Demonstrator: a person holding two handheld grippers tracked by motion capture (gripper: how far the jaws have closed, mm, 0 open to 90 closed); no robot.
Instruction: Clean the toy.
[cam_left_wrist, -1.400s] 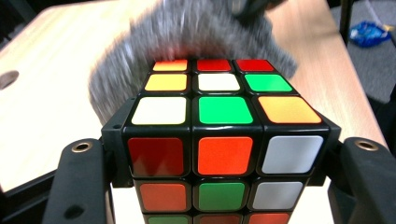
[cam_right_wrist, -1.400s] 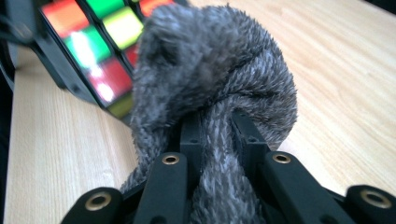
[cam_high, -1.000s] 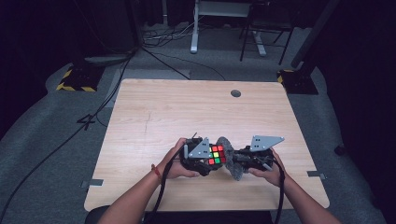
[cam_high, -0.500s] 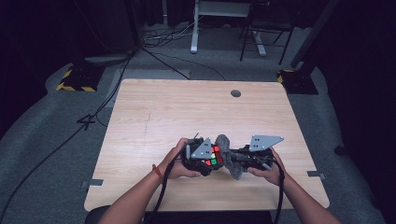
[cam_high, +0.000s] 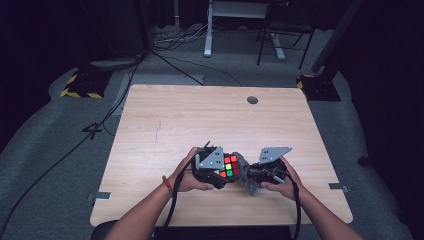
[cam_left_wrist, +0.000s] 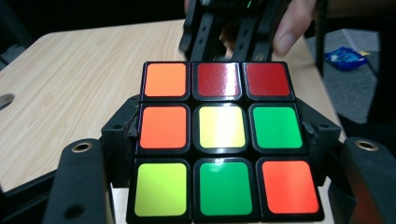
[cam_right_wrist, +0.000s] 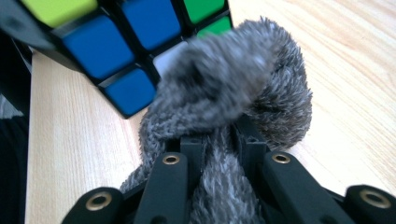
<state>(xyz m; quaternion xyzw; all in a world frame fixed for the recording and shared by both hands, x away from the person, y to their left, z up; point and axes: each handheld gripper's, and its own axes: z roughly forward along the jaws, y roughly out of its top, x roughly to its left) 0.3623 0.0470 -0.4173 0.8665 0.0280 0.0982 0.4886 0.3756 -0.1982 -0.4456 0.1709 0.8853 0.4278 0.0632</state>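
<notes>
One pale wooden table (cam_high: 200, 120), grey carpet (cam_high: 55, 165) around.

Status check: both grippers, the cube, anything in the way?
Left gripper shut on cube. Right gripper shut on grey fuzzy cloth, pressed against cube. Table around them bare.

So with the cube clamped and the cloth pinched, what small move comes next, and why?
Probably rub the grey fuzzy cloth across the Rubik's cube: the left gripper clamps the cube, the right gripper pinches the cloth, and its wad already sits against the blue face.
</notes>
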